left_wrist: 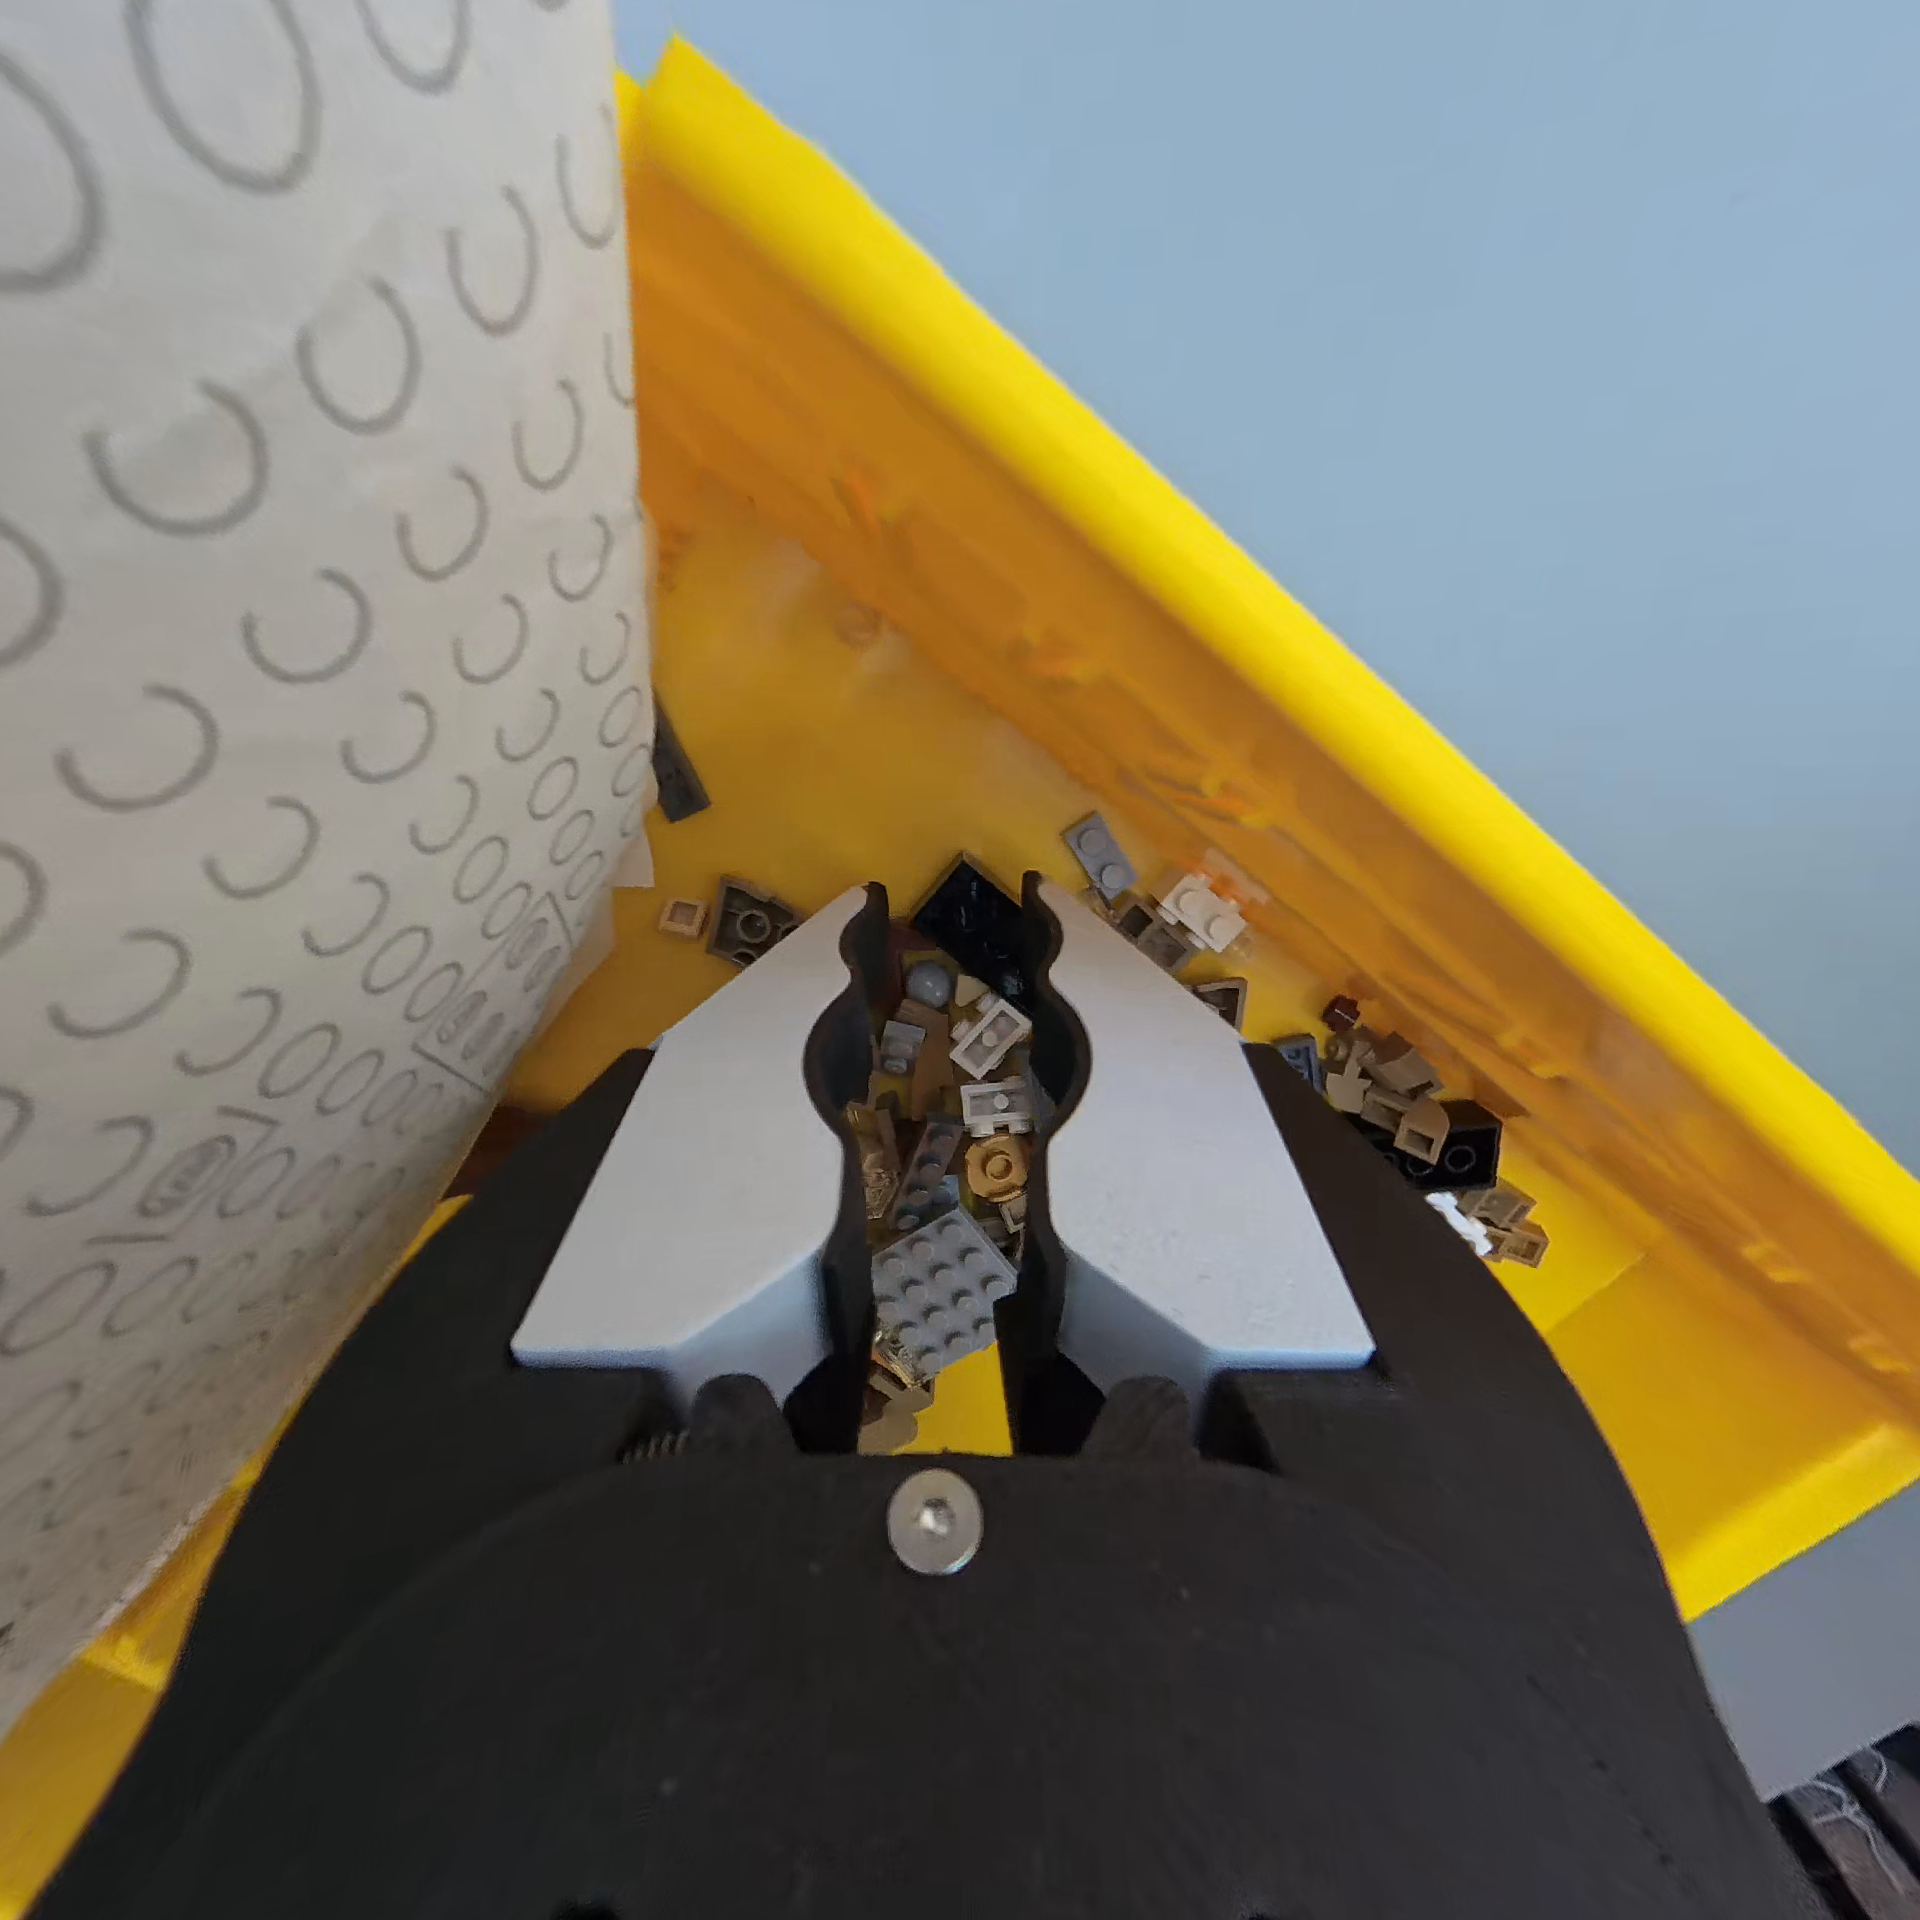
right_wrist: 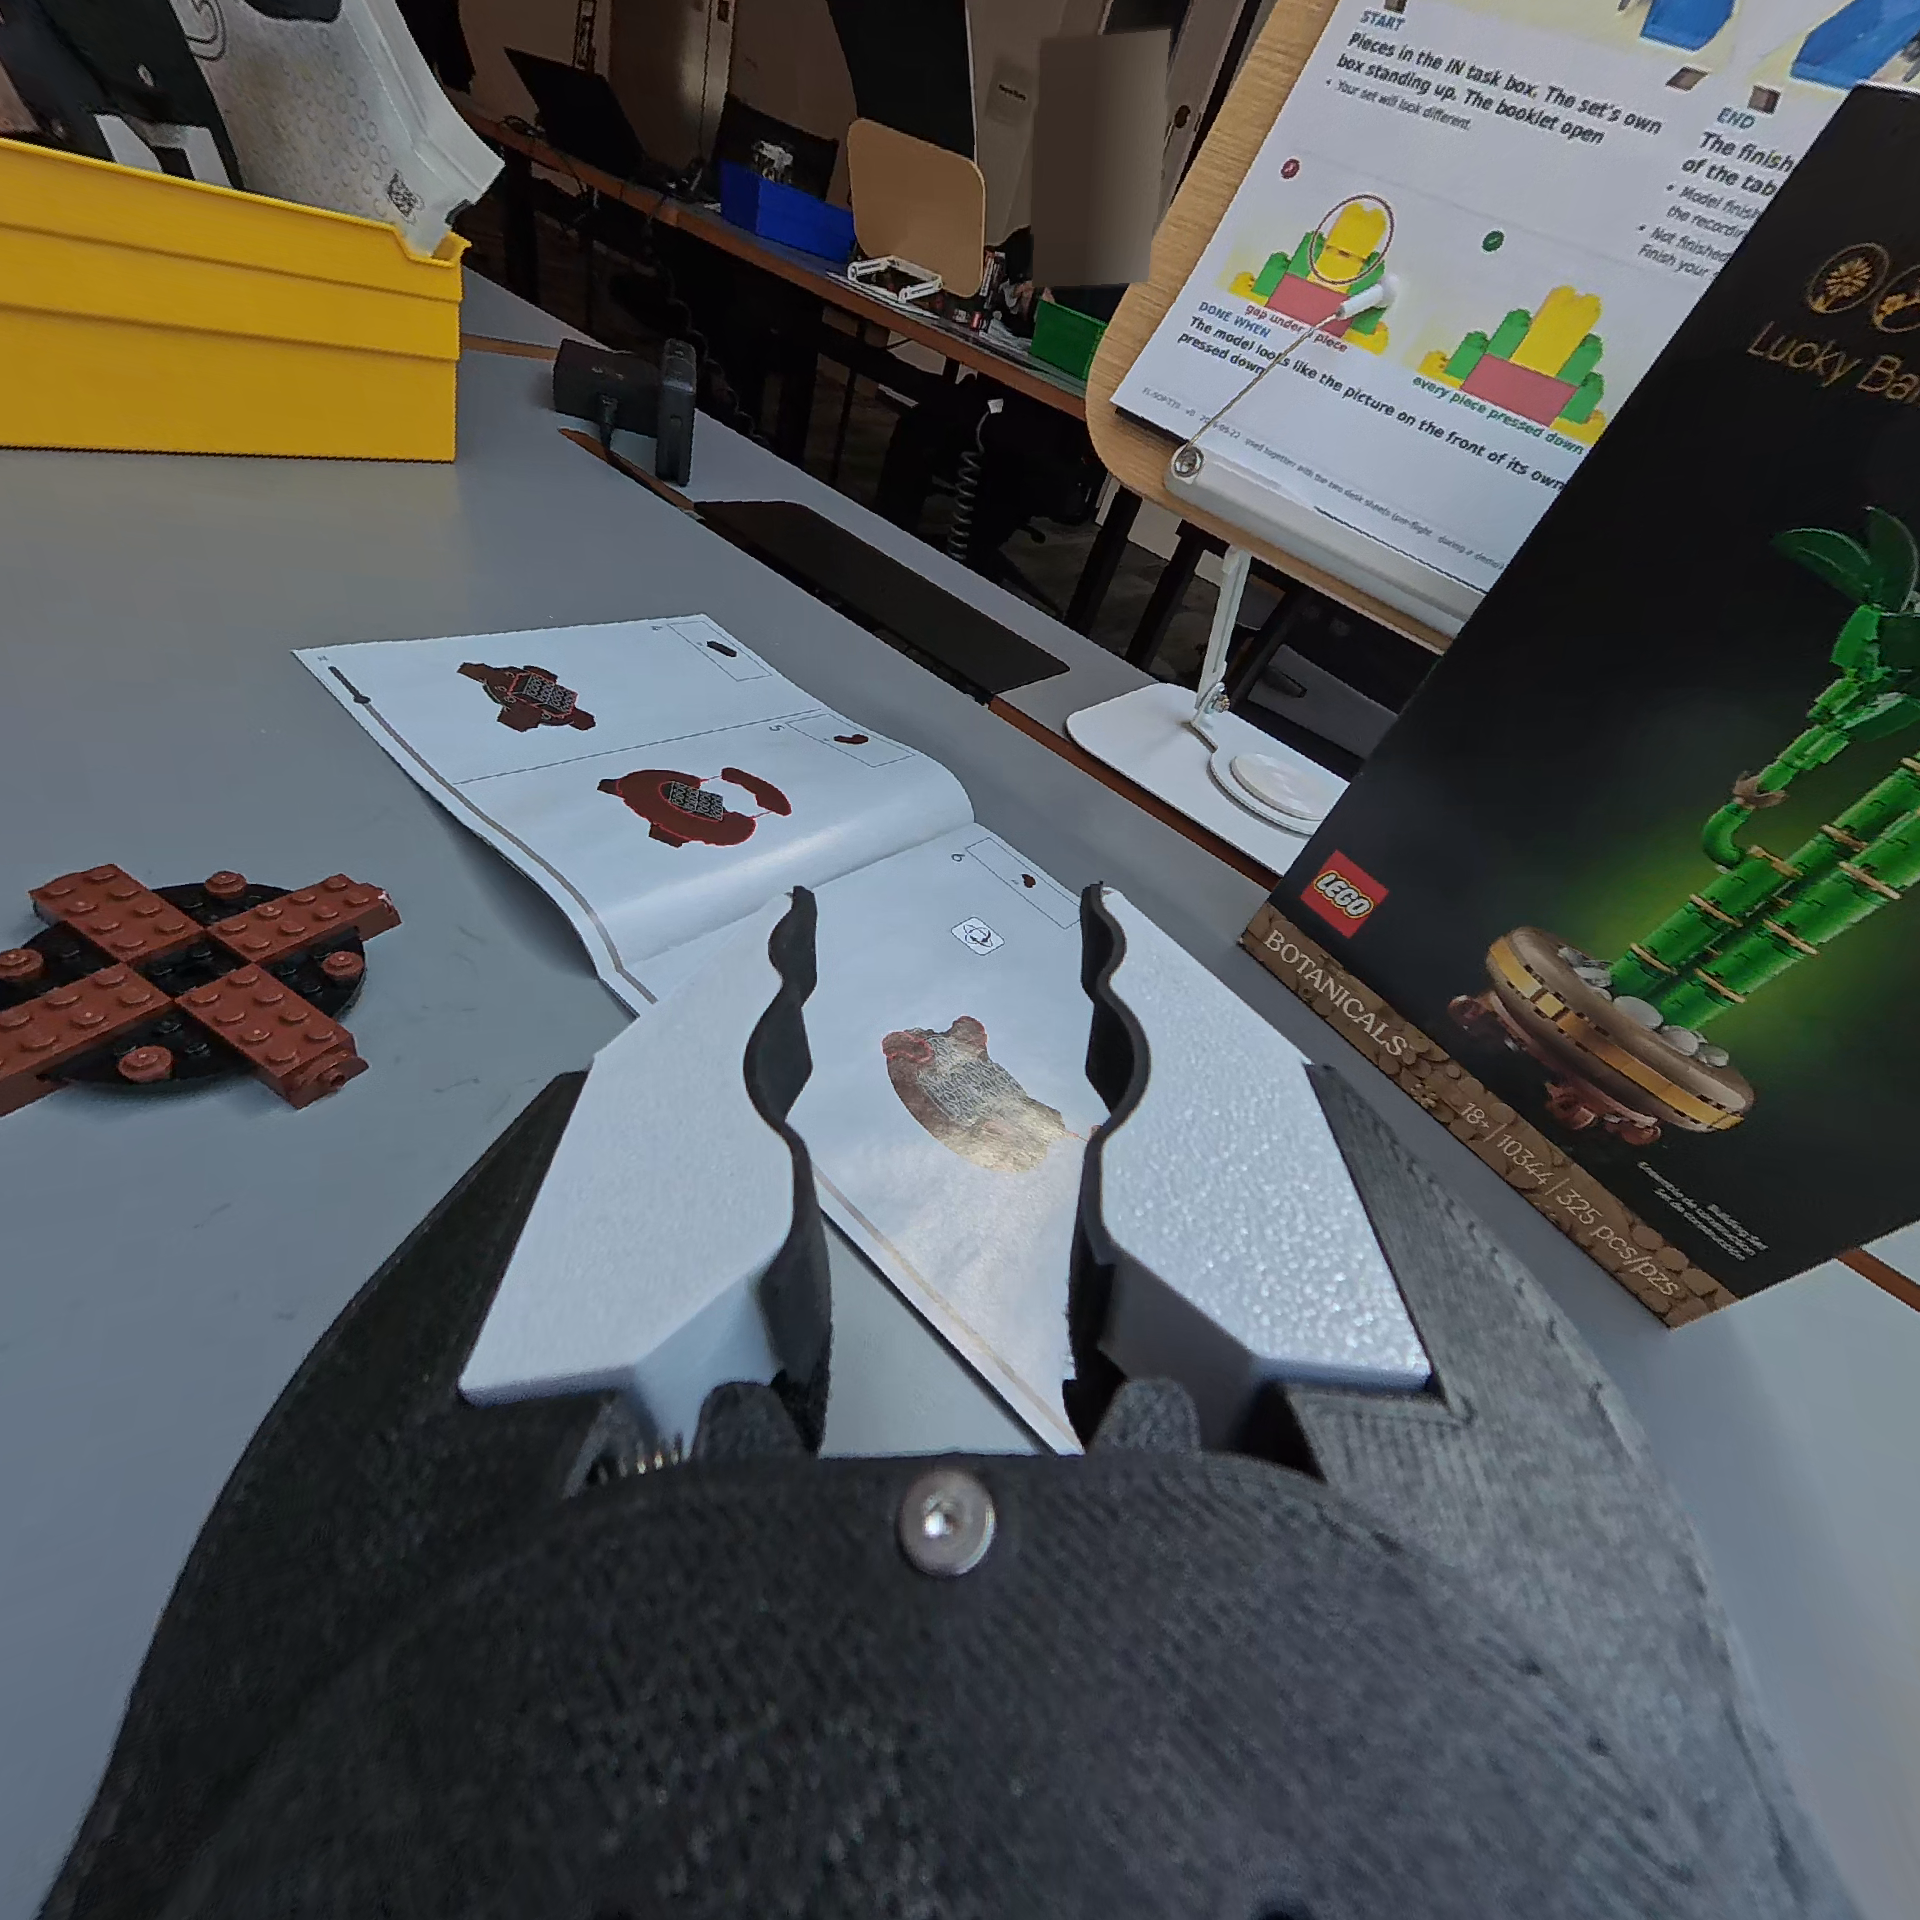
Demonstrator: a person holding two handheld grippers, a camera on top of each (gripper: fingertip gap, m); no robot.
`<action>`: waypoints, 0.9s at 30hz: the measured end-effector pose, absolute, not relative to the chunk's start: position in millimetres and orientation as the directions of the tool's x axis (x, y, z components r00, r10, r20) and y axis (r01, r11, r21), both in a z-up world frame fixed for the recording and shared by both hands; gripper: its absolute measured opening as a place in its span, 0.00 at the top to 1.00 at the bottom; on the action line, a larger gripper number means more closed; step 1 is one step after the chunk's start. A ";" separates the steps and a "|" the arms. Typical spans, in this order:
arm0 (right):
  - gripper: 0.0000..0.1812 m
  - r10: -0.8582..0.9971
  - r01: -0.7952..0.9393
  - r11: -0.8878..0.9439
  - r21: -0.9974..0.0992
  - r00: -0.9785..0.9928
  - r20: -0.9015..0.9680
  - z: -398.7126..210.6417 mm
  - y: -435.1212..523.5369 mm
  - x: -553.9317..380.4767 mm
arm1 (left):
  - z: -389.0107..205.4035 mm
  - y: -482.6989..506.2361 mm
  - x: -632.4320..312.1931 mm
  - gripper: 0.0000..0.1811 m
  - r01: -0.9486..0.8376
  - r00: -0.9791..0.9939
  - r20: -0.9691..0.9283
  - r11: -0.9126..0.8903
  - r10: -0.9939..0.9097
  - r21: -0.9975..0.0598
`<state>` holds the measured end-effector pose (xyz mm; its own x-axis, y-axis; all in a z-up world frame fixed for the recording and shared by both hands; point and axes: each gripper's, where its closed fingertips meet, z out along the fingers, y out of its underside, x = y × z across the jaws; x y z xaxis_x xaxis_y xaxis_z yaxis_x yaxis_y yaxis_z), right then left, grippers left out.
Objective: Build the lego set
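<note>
In the left wrist view my left gripper (left_wrist: 951,899) points down into a yellow bin (left_wrist: 1143,623), just above a heap of small loose bricks (left_wrist: 956,1122) in grey, tan, white, black and gold. Its jaws stand a narrow gap apart and hold nothing. A grey studded plate (left_wrist: 940,1288) lies between them, on the heap. In the right wrist view my right gripper (right_wrist: 945,904) is open and empty above the open instruction booklet (right_wrist: 665,748). The partial build (right_wrist: 177,977), brown plates crossed on a black round plate, sits on the table to its left.
A white paper bag (left_wrist: 260,623) with a grey ring pattern fills the bin's left side. The set's black box (right_wrist: 1662,831) stands at the right. A sheet on a white stand (right_wrist: 1403,312) is behind it. The yellow bin (right_wrist: 208,332) is far left, a black adapter (right_wrist: 634,395) beside it. Some 50 cm of space lies between my two pairs of fingers.
</note>
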<state>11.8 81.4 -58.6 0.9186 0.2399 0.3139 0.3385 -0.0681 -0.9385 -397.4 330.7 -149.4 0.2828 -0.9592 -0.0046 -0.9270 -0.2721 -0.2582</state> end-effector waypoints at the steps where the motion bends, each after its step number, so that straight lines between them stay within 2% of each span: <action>1: 0.72 0.242 0.340 -0.068 -0.938 0.918 0.315 -58.7 81.4 11.3 | -149.6 330.1 -397.4 0.88 -0.924 0.300 -0.018 -0.286 -0.954 -0.255; 6: 0.72 0.245 0.337 -0.065 -0.939 0.918 0.313 -58.0 81.1 10.6 | -154.4 324.0 -402.6 0.88 -0.922 0.348 -0.053 -0.331 -0.936 -0.202; 10: 0.72 0.244 0.333 -0.057 -0.941 0.919 0.310 -55.9 79.9 10.5 | -155.3 325.1 -403.7 0.89 -0.898 0.405 -0.027 -0.392 -0.914 -0.199; 19: 0.72 0.247 0.326 -0.040 -0.945 0.919 0.307 -52.1 77.4 9.3 | -144.2 325.2 -404.3 0.90 -0.853 0.470 0.012 -0.458 -0.883 -0.252; 23: 0.72 0.251 0.334 -0.036 -0.942 0.915 0.315 -51.8 76.6 7.6 | -113.2 326.1 -407.3 0.90 -0.811 0.494 0.008 -0.464 -0.870 -0.357; 27: 0.72 0.261 0.353 -0.028 -0.935 0.906 0.334 -51.3 76.5 3.5 | -58.5 313.6 -400.1 0.90 -0.644 0.499 0.159 -0.487 -0.852 -0.590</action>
